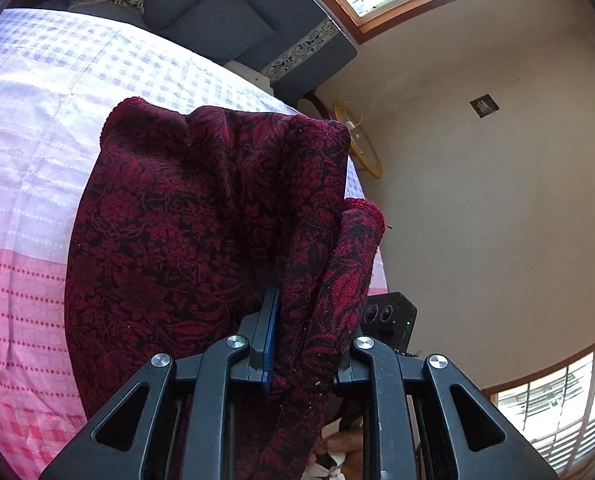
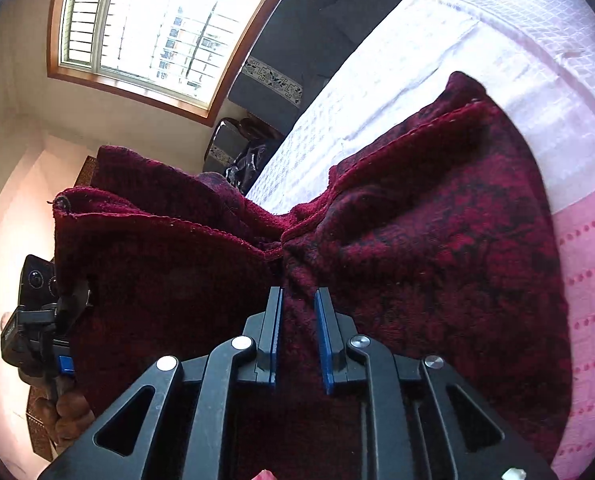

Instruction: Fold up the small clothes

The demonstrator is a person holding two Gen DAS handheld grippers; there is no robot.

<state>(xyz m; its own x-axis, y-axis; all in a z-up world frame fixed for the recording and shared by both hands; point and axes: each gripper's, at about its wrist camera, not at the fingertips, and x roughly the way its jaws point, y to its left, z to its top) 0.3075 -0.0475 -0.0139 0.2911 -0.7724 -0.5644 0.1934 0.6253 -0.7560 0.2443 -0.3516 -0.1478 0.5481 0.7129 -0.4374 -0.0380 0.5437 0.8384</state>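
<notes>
Left wrist — left claw clenched on maroon cloth | right claw likewise — over checked bedsheet

Cloth draped on bed, bunched between both grippers' fingers; sofa beyond bed's far edge; window behind sofa.

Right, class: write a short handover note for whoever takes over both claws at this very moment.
Left claw: shut on the dark red patterned cloth, holding one edge up.
Right claw: shut on the same cloth at a bunched fold.
The cloth hangs between the two claws above the pink and white bedsheet, partly draped on it.
Done: cloth picked up.
Left: bring the edges together, lay it flat on the sheet, finish folding.
</notes>
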